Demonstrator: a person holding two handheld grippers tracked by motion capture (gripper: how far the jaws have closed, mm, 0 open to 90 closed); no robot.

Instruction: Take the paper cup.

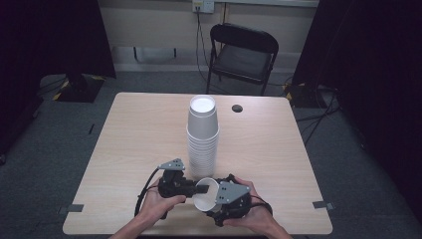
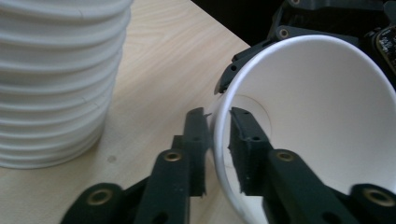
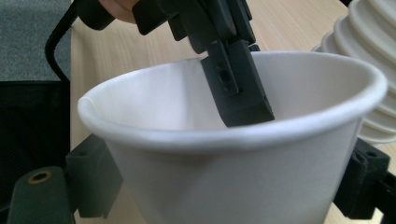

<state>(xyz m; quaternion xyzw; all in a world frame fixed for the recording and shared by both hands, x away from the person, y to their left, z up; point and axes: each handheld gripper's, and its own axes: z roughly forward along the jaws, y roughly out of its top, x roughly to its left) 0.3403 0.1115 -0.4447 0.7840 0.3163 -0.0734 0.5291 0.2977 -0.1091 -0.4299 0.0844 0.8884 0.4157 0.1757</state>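
Near the tabletop's (image 1: pixel 124 129) front edge, a single paper cup (image 1: pixel 205 194) is held between 2 grippers. The right gripper (image 1: pixel 219 198) clasps the cup's body from both sides, while the left gripper (image 1: pixel 200 188) pinches the rim, 1 jaw inside and 1 outside. The thin wall could buckle or tear if the 2 hands pull unevenly. The tall stack of cups (image 1: pixel 202 137) stands just beyond; a careless swing might topple it.
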